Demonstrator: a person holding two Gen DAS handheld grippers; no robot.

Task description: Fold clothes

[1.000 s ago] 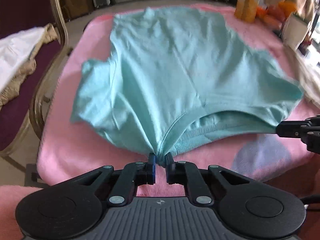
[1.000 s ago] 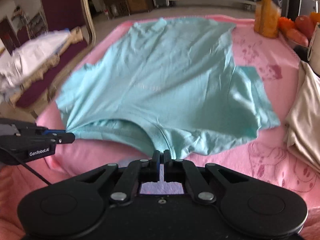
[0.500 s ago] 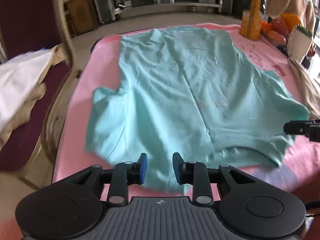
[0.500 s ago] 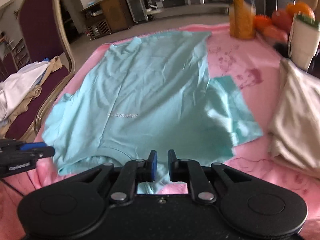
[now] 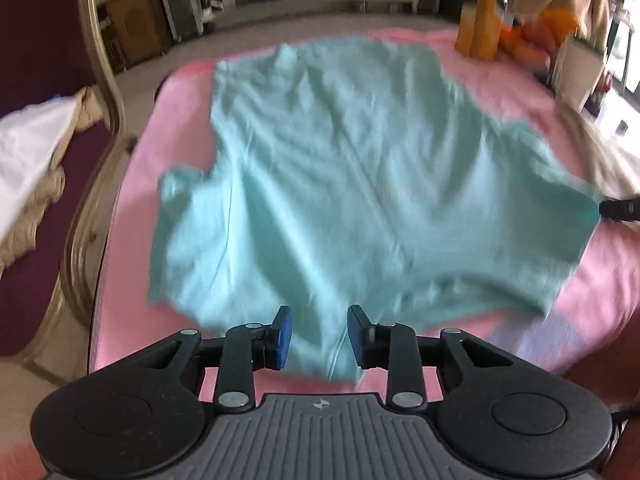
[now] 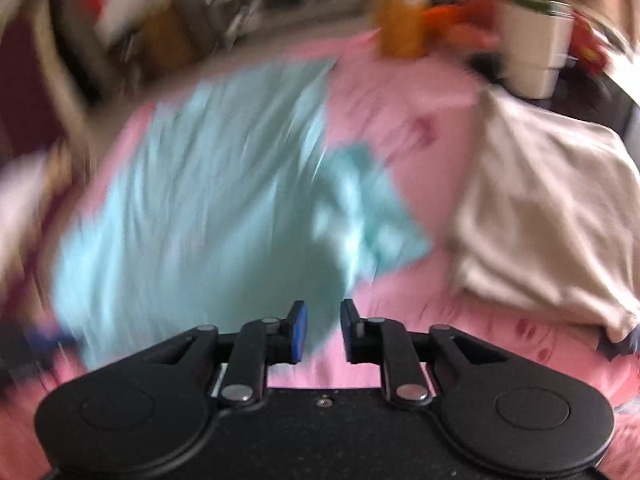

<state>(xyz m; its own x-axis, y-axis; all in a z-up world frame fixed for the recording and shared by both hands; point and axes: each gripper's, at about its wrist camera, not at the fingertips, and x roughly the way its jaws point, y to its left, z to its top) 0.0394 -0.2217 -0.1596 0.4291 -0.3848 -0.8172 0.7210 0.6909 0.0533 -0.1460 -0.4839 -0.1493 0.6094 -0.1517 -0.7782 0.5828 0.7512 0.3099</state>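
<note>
The left gripper (image 5: 319, 334) has just been opening its jaws; they stand apart with nothing clamped, over the near edge of the turquoise T-shirt (image 5: 360, 184). The right gripper (image 6: 322, 330) has also just been opening and holds nothing; the shirt lies ahead of it and to its left, a beige cloth (image 6: 548, 208) to its right. The shirt lies spread on the pink blanket (image 5: 132, 200) over the worktop. The spreading step seems finished. Next comes a grasp at a sleeve or side edge, to fold it inward. No writing is readable, probably because of blur.
</note>
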